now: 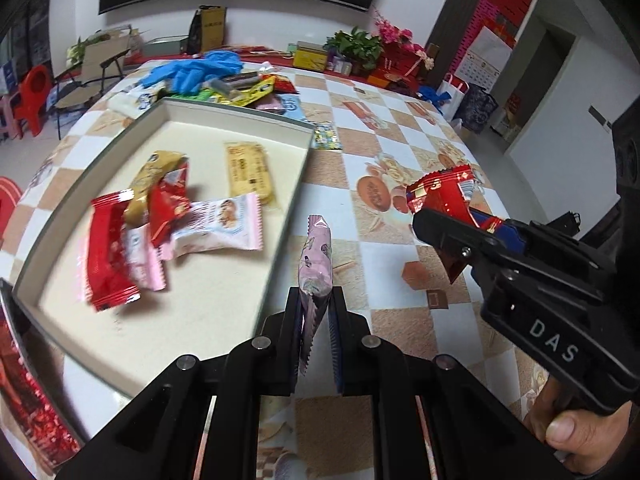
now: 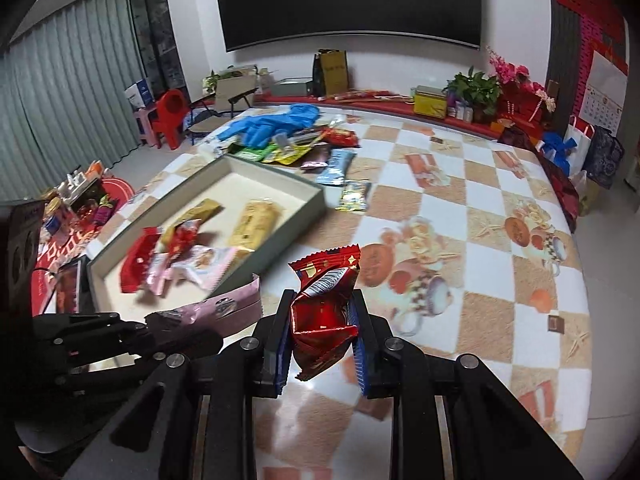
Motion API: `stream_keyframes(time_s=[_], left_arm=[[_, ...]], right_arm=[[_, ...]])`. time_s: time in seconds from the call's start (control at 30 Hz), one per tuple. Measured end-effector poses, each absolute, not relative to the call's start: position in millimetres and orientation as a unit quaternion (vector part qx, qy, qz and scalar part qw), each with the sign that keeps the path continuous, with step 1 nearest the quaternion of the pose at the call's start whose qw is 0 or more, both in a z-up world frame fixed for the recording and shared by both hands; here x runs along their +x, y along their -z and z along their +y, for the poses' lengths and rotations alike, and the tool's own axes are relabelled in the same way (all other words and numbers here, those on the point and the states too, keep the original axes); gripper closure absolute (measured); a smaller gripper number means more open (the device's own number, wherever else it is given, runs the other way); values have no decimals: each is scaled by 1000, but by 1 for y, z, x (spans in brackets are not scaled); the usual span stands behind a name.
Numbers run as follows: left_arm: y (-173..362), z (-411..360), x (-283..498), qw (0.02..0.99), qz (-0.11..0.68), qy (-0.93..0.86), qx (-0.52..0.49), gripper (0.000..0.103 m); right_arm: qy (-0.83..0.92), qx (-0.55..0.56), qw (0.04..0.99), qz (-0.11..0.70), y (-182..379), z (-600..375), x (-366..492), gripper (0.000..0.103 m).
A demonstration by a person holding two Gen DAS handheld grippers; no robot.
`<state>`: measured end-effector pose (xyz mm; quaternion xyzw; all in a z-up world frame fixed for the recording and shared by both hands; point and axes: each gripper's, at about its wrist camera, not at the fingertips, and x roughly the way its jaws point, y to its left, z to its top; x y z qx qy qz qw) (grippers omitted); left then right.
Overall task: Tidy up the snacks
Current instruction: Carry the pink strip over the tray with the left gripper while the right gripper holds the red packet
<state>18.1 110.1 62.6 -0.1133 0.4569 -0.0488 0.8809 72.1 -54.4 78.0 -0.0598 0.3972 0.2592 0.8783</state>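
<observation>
The pink snack packet point(image 1: 316, 258) was clamped in the left gripper point(image 1: 315, 320), its long axis running straight ahead of the fingers, over the surface point(image 1: 400, 136) just right of the tray's near rim point(image 1: 286, 240). The tray point(image 1: 224, 280), already holding several wrapped snacks point(image 1: 216, 224), lay ahead and left of that gripper, nearer it than the right gripper point(image 2: 322, 340), which was closed on a crumpled red snack packet point(image 2: 324, 300) farther right. More loose snacks point(image 2: 336, 168) lay beyond the tray.
</observation>
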Motion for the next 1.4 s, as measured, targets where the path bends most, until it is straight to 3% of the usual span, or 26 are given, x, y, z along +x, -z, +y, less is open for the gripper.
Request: stream_keyframes(time_s=[0.5,1.4], left_arm=[[-71,157,-1,888,438,-11,-138,89],[-63,151,-16,890,439,-13,-123,89]], right_arm=[[-300,-70,863,401,-87,7,47,76],[-304,-61,862,402,-87,25,32,76]])
